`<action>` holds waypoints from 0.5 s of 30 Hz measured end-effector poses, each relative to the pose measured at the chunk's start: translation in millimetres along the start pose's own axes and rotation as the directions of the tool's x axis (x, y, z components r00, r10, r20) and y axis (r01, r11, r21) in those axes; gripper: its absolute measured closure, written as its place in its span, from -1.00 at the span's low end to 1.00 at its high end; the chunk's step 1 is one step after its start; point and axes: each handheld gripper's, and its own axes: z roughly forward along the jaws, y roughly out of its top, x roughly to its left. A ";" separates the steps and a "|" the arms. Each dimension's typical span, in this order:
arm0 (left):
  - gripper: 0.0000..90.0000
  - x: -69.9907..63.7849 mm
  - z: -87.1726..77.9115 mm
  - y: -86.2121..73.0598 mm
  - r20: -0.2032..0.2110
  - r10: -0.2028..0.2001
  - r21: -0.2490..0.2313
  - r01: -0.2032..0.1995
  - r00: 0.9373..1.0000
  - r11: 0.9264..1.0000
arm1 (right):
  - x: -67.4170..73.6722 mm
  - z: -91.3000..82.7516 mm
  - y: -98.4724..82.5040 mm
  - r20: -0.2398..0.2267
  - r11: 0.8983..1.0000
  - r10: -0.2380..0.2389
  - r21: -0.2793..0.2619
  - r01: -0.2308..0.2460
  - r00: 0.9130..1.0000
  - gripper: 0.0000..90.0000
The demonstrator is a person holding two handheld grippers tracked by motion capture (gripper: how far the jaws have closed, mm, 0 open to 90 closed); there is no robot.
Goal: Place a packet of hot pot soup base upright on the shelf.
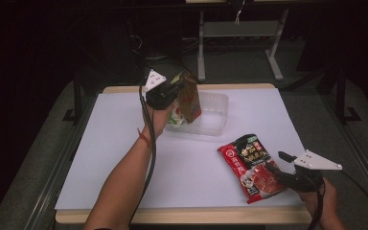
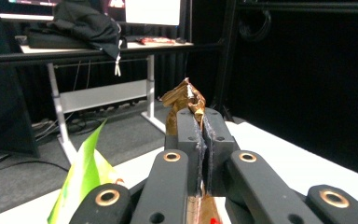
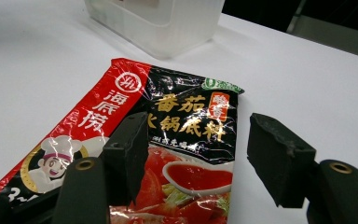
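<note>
My left gripper (image 1: 177,89) hangs above the near left corner of a clear plastic container (image 1: 215,117), shut on the top edge of a brown packet (image 1: 189,99) that hangs down into it. In the left gripper view the jaws (image 2: 203,122) are pressed together, with the packet's crumpled brown edge (image 2: 184,99) sticking out beyond them. A green and white packet (image 1: 174,116) leans inside the container beside it. A red and black soup-base packet (image 1: 250,164) lies flat at the table's front right. My right gripper (image 1: 274,168) stands open low over its near end, one jaw on each side (image 3: 198,135).
The white table top (image 1: 115,158) has bare room on its left half and in front of the container. The container's wall (image 3: 158,23) rises just beyond the soup-base packet (image 3: 168,121). A desk frame and dark floor lie past the table's far edge.
</note>
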 end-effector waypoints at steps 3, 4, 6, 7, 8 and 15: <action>0.94 -0.4 8.2 -6.3 0.004 -0.011 0.001 0.011 1.000 1.000 | -0.1 -0.2 -0.1 0.005 1.000 0.003 -0.003 -0.003 1.000 -0.16; 0.94 -1.2 10.0 -8.5 0.001 -0.012 0.006 0.012 1.000 1.000 | -0.2 -0.4 -0.2 0.003 1.000 0.004 -0.003 -0.004 1.000 -0.16; 0.93 -3.1 13.4 -13.1 0.004 -0.007 0.021 0.007 1.000 1.000 | -0.3 -0.3 -0.3 0.003 1.000 0.004 -0.003 -0.004 1.000 -0.16; 0.93 -4.1 14.4 -15.0 0.002 -0.004 0.028 0.004 1.000 1.000 | -0.4 -0.1 -0.5 0.003 1.000 0.006 -0.003 -0.006 1.000 -0.16; 0.93 -4.4 15.0 -17.3 0.007 -0.005 0.033 0.005 1.000 0.999 | -0.6 0.3 -0.6 0.002 1.000 0.004 -0.003 -0.004 1.000 -0.16; 0.91 -6.0 12.8 -27.7 0.027 -0.014 0.044 0.013 1.000 0.999 | 0.4 0.3 -0.5 -0.003 1.000 -0.005 -0.001 0.005 1.000 -0.16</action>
